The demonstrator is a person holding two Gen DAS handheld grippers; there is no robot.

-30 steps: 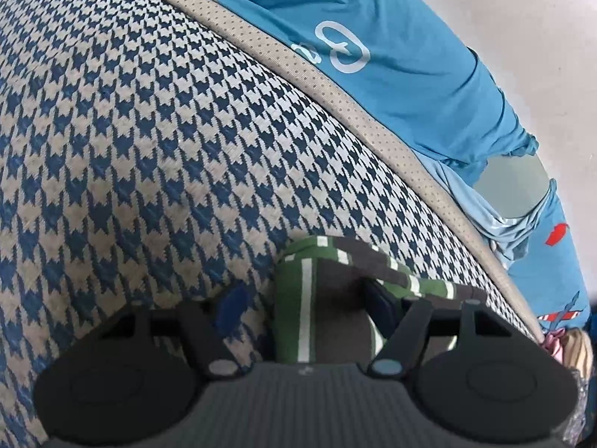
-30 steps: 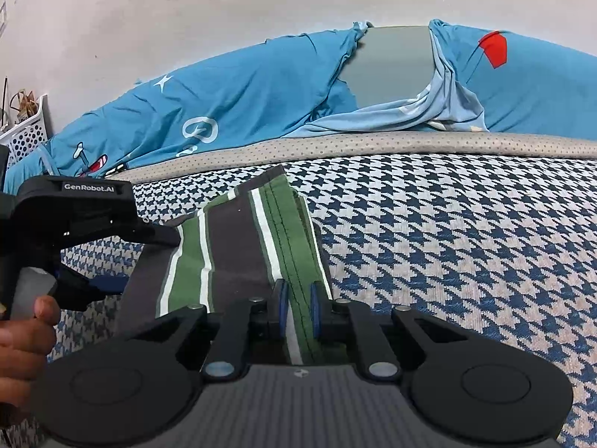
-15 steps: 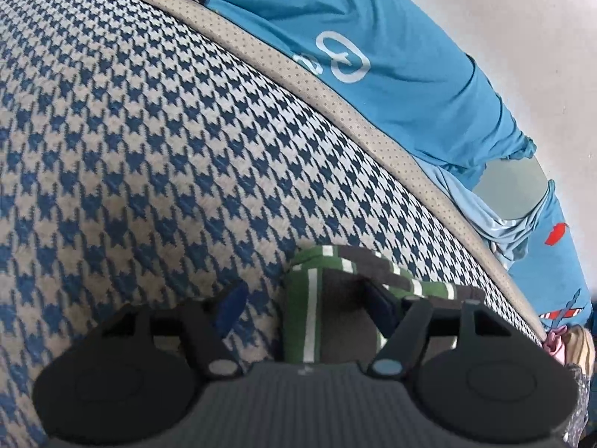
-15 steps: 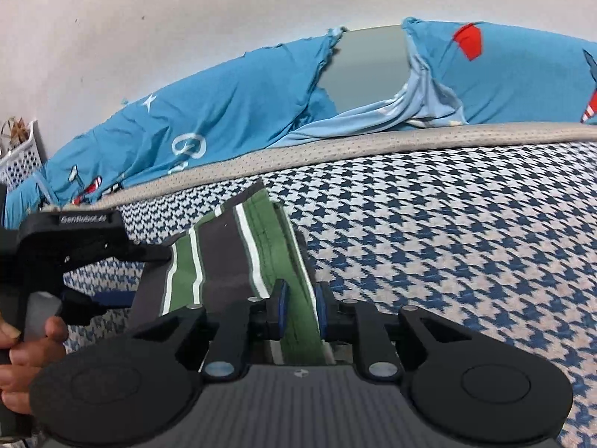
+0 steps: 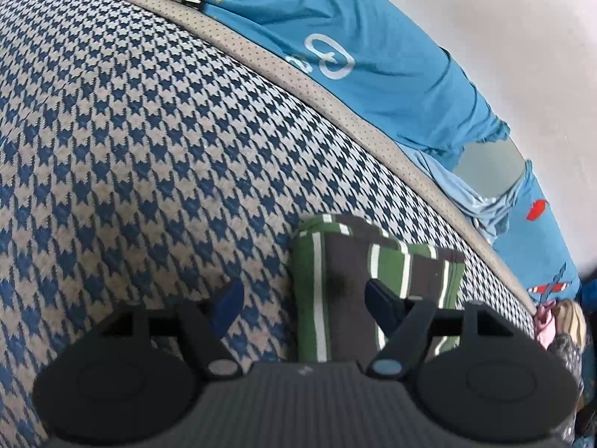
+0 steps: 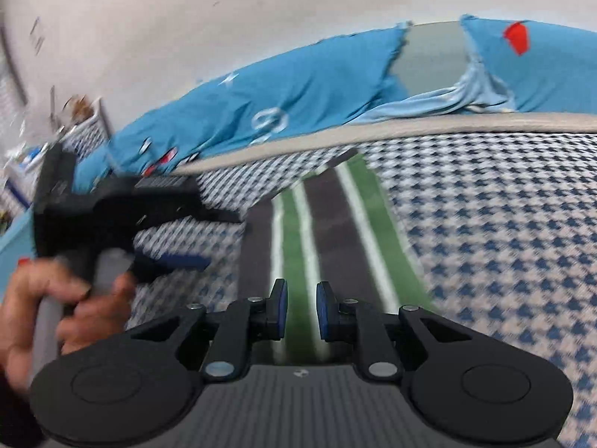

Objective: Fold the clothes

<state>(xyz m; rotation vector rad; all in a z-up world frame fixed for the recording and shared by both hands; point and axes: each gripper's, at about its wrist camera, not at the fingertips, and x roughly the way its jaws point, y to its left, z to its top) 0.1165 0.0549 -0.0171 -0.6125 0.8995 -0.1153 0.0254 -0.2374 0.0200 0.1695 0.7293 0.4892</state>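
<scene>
The fold looks finished, or close to it: the green, brown and white striped garment [image 5: 347, 280] lies as a narrow folded strip on the blue and beige houndstooth bed cover [image 5: 149, 156], near the cover's far edge, and neither tool grips it. The left gripper [image 5: 304, 298] stands wide open and its jaws are opening a little more; one blue pad hangs over the strip, the other over bare cover beside it, neither pressing on the cloth. The right gripper [image 6: 301, 311] shows a narrow gap between its blue pads, with nothing pinched; the striped cloth lies below and beyond them (this view is motion-blurred, so fine contact is hard to judge). A hand [image 6: 56, 306] holds the left tool's handle at the picture's left.

The next move probably calls for clearing both tools off the strip without dragging an edge loose, then either a last crosswise fold or setting it aside.

Behind the cover runs a beige dotted border [image 5: 335, 104], then bright blue printed bedding [image 5: 373, 56] heaped against a plain pale wall [image 6: 186, 18]. A white basket [image 6: 87, 127] of odds and ends stands at the far left.
</scene>
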